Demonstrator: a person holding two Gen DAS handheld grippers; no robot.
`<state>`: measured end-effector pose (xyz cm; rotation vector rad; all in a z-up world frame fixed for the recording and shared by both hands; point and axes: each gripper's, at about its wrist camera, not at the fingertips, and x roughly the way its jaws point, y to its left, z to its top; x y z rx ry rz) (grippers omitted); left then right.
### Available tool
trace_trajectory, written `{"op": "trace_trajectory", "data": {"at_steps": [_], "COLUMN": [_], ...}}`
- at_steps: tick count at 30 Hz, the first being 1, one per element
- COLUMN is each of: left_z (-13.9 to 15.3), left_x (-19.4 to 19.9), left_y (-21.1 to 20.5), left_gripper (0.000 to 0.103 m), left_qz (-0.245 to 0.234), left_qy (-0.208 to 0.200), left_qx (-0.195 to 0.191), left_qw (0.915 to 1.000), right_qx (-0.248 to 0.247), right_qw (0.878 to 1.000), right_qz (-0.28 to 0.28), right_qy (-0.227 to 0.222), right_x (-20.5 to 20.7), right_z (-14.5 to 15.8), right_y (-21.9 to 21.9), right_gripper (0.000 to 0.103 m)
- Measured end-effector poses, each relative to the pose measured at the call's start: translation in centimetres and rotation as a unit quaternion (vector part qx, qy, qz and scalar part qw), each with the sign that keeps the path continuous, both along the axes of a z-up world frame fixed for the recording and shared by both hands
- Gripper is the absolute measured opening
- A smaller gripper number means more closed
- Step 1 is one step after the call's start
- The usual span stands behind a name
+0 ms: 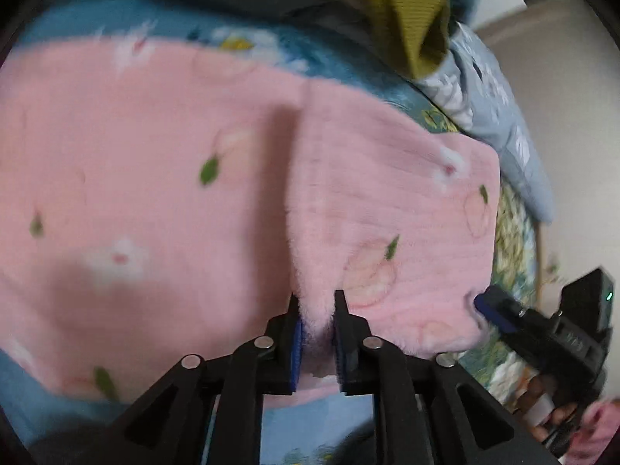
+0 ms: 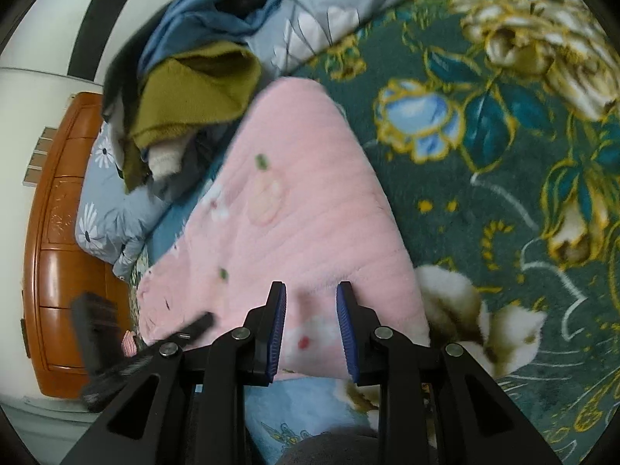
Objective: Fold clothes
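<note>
A pink fleece garment [image 1: 162, 162] with peach and flower prints lies spread on the bed; it also shows in the right wrist view [image 2: 310, 209]. My left gripper [image 1: 317, 302] is shut on a bunched fold of its near edge, fabric pinched between the blue pads. My right gripper [image 2: 311, 290] is partly open, with the garment's near edge lying between its fingers. The right gripper also shows in the left wrist view [image 1: 488, 306] at the garment's right corner. The left gripper appears blurred at the lower left of the right wrist view [image 2: 193, 329].
A pile of clothes, with an olive piece [image 2: 193, 97] on top, sits beyond the garment. The dark green floral blanket [image 2: 503, 193] covers the bed to the right. A grey-blue floral quilt [image 2: 108, 224] and a wooden cabinet [image 2: 58, 252] lie to the left.
</note>
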<state>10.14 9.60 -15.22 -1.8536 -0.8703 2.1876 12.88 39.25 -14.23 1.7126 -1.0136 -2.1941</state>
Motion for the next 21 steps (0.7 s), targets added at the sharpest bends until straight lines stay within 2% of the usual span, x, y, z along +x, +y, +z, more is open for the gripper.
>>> {"op": "trace_trajectory", "data": {"at_steps": [2,3,4,8,10,15,17,18,19,21], "left_z": [-0.1,-0.2,-0.4,-1.7,-2.2,-2.6,-2.8,-3.1,-3.3,-2.8], "left_x": [0.1,0.0,-0.2,-1.4,-2.0,-2.7,-2.7,-2.7,-2.7,-2.5], "left_y": [-0.2,-0.2,-0.3,-0.6,-0.8,-0.7,-0.5,-0.4,-0.7,-0.8], "left_gripper": [0.038,0.053,0.058,0.059,0.059,0.057,0.047,0.028,0.021,0.016], "left_qz": [0.002,-0.001,-0.003,0.004,0.013,0.014,0.005,0.002,0.007,0.019], "left_qy": [-0.001,-0.003,-0.001,-0.003,-0.003,0.002,-0.001,-0.006,-0.01,0.002], "left_qx": [-0.006,-0.008,-0.001,0.024,0.052,0.117,0.117,0.113,0.118,0.128], "left_qw": [1.0,1.0,1.0,0.9997,0.9986,0.9931,0.9931,0.9935,0.9929,0.9915], "right_qx": [0.002,0.002,0.001,0.004,0.004,0.006,0.009,0.01,0.011,0.014], "right_qw": [1.0,1.0,1.0,1.0,1.0,1.0,1.0,1.0,1.0,1.0], "right_qz": [0.001,0.0,-0.002,-0.006,-0.006,-0.005,-0.006,-0.007,-0.007,-0.008], "right_qy": [-0.002,-0.003,-0.003,-0.004,-0.005,-0.008,-0.008,-0.007,-0.007,-0.008], "right_x": [0.0,0.0,0.0,-0.3,-0.3,-0.3,-0.4,-0.5,-0.5,-0.5], "right_z": [-0.2,-0.2,-0.2,-0.2,-0.2,-0.2,0.0,0.1,0.2,0.5], "right_y": [-0.2,-0.2,0.0,0.3,0.3,0.5,0.7,0.7,0.8,0.8], "right_gripper": [0.028,0.028,0.028,0.027,0.027,0.028,0.028,0.028,0.028,0.027]}}
